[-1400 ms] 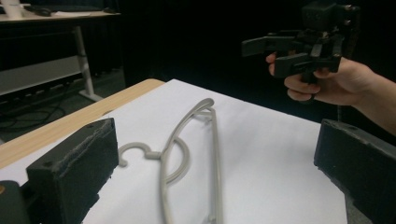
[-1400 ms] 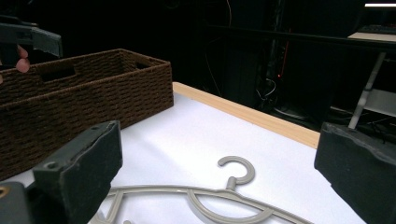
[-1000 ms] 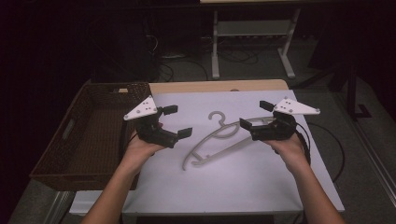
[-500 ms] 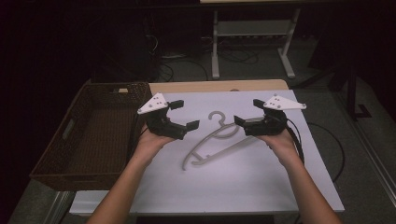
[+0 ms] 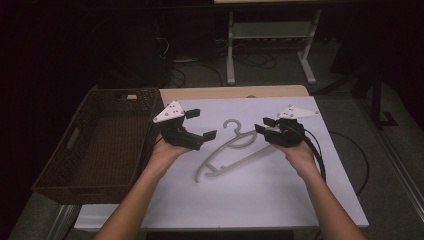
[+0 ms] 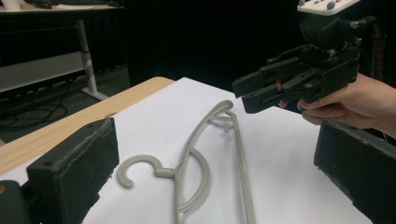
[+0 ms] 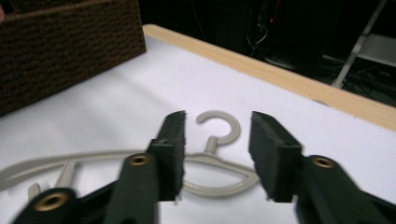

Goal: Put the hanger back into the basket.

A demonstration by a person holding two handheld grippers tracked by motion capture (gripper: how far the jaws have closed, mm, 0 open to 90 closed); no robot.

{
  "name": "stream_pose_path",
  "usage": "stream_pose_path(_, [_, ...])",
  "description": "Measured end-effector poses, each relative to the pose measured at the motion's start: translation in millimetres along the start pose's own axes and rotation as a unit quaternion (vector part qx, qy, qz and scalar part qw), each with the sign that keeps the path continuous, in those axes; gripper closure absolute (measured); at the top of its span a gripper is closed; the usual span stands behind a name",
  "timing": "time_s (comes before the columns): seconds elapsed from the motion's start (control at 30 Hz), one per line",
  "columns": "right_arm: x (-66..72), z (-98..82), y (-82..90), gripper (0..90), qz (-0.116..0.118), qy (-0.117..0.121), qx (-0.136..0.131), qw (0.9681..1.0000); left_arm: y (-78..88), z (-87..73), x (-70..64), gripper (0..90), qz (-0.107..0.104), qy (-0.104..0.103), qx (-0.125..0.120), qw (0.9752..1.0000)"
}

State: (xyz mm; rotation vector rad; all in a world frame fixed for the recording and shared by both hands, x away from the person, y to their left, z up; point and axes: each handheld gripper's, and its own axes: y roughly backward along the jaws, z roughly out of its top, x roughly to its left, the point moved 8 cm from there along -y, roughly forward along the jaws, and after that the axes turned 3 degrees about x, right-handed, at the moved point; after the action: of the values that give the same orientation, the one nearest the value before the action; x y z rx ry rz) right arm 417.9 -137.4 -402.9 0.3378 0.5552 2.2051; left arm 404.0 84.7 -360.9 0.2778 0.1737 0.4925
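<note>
Dark room, white-covered table (image 5: pixel 280 200): both claws, left claw (image 5: pixel 200 126) and right claw (image 5: pixel 263 126), hung released over grey hanger (image 5: pixel 231 149). Approach step; next likely lowering, clamping hanger.

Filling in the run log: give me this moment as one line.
left gripper: open, beside hanger | right gripper: open, at hanger's end | hanger: flat on white table | basket: left, empty

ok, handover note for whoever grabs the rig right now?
Left hand-held gripper: open, holds nothing, beside the hanger's hook end.
Right hand-held gripper: open, holds nothing, by the hanger's far shoulder.
Hanger: flat on the white table cover, ungrasped.
Wicker basket: left of the table, nothing seen inside.
Done: both grippers positioned near the hanger.
Left: probably close on the hanger and lift it.
</note>
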Motion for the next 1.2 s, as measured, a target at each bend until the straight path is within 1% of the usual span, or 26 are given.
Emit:
stream_pose_path(0.1, [-0.7,-6.9,-4.6,71.7,-0.002,-0.003,0.019,0.9998,-0.6,-1.3,0.2,0.0,0.000,0.003,0.002,1.0000])
stream_pose_path(0.13, [-0.7,-6.9,-4.6,71.7,-0.002,-0.003,0.019,0.9998,-1.2,-1.5,0.0,0.0,0.000,0.005,0.001,1.0000])
stream_pose_path(0.17, [-0.8,-9.4,-6.1,75.3,-0.001,-0.004,0.025,0.9997,-1.4,-2.0,0.1,0.0,-0.001,0.004,0.002,1.0000])
stream_pose_path(0.2, [-1.1,-16.0,-10.3,82.2,-0.003,-0.008,0.046,0.9989,-1.9,-2.7,0.0,0.0,-0.001,0.004,0.004,1.0000])
stream_pose_path(0.23, [-1.1,-18.2,-11.5,84.3,-0.004,-0.010,0.052,0.9986,-1.9,-2.8,0.1,0.0,-0.002,0.004,0.005,1.0000])
stream_pose_path(0.27, [-1.1,-18.2,-11.5,84.3,-0.004,-0.010,0.052,0.9986,-1.9,-2.8,0.1,0.0,-0.002,0.004,0.005,1.0000])
stream_pose_path(0.33, [-0.2,-25.2,-16.3,89.0,-0.004,-0.014,0.069,0.9975,-1.6,-3.3,0.6,0.0,-0.001,0.003,0.006,1.0000])
stream_pose_path(0.37, [-0.2,-25.2,-16.3,89.0,-0.004,-0.014,0.069,0.9975,-1.7,-3.5,0.6,0.0,-0.001,0.004,0.006,1.0000])
stream_pose_path(0.4, [1.3,-29.1,-18.8,89.1,-0.002,-0.012,0.075,0.9971,-1.8,-4.3,0.6,0.0,-0.003,0.005,0.006,1.0000])
stream_pose_path(0.43, [1.7,-31.6,-19.6,89.1,0.000,-0.005,0.080,0.9968,-2.1,-4.8,0.8,0.0,-0.002,0.005,0.007,1.0000])
stream_pose_path(0.53, [3.6,-35.4,-21.3,89.1,0.001,0.003,0.088,0.9961,-2.3,-5.6,1.0,0.0,-0.002,0.005,0.008,0.9999])
stream_pose_path(0.6, [7.1,-41.2,-22.8,89.1,0.006,0.000,0.095,0.9955,-2.5,-6.2,0.6,0.0,-0.005,0.009,0.009,0.9999])
stream_pose_path(0.63, [7.1,-41.2,-22.8,89.1,0.006,0.000,0.095,0.9955,-2.5,-6.2,0.6,0.0,-0.005,0.009,0.009,0.9999])
stream_pose_path(0.67, [7.7,-45.6,-23.5,89.1,0.007,0.005,0.100,0.9949,-2.5,-6.1,0.1,0.0,-0.005,0.008,0.009,0.9999])
stream_pose_path(0.7, [7.7,-45.6,-23.5,89.1,0.007,0.005,0.100,0.9949,-2.4,-6.0,-0.2,0.0,-0.005,0.008,0.009,0.9999])
stream_pose_path(0.73, [8.1,-50.1,-23.8,89.2,0.007,0.003,0.107,0.9943,-2.4,-5.7,-0.5,0.0,-0.007,0.008,0.008,0.9999])
stream_pose_path(0.77, [7.8,-52.5,-24.6,89.2,0.008,0.008,0.110,0.9939,-2.4,-5.7,-0.5,0.0,-0.007,0.008,0.008,0.9999])
stream_pose_path(0.8, [7.8,-52.5,-24.6,89.2,0.008,0.008,0.110,0.9939,-2.4,-5.6,-0.7,0.0,-0.007,0.008,0.007,0.9999])
stream_pose_path(0.83, [8.8,-57.6,-26.1,89.2,0.005,0.009,0.120,0.9927,-2.4,-5.5,-0.8,0.0,-0.008,0.009,0.008,0.9999])
stream_pose_path(0.87, [8.8,-57.6,-26.1,89.2,0.005,0.009,0.120,0.9927,-2.5,-5.4,-1.0,0.0,-0.008,0.009,0.007,0.9999])
stream_pose_path(0.93, [8.2,-62.2,-28.1,89.1,0.006,0.013,0.128,0.9917,-2.6,-5.9,-1.2,0.0,-0.008,0.009,0.009,0.9999])
stream_pose_path(1.0, [8.7,-66.0,-29.9,89.2,0.005,0.009,0.137,0.9905,-2.6,-6.3,-1.0,0.0,-0.008,0.008,0.011,0.9999])
stream_pose_path(1.1, [9.6,-72.7,-33.8,89.2,0.006,0.017,0.157,0.9875,-2.8,-6.8,-0.8,0.0,-0.008,0.008,0.012,0.9999])
stream_pose_path(1.13, [9.6,-72.7,-33.8,89.2,0.006,0.017,0.157,0.9875,-2.8,-6.8,-0.8,0.0,-0.008,0.008,0.012,0.9999])
stream_pose_path(1.17, [11.0,-74.0,-34.8,89.2,0.006,0.011,0.161,0.9868,-2.8,-7.0,-0.8,0.0,-0.008,0.009,0.012,0.9999])
stream_pose_path(1.2, [11.2,-75.5,-35.9,89.2,0.007,0.014,0.165,0.9861,-2.9,-7.2,-0.7,0.0,-0.008,0.009,0.013,0.9998])
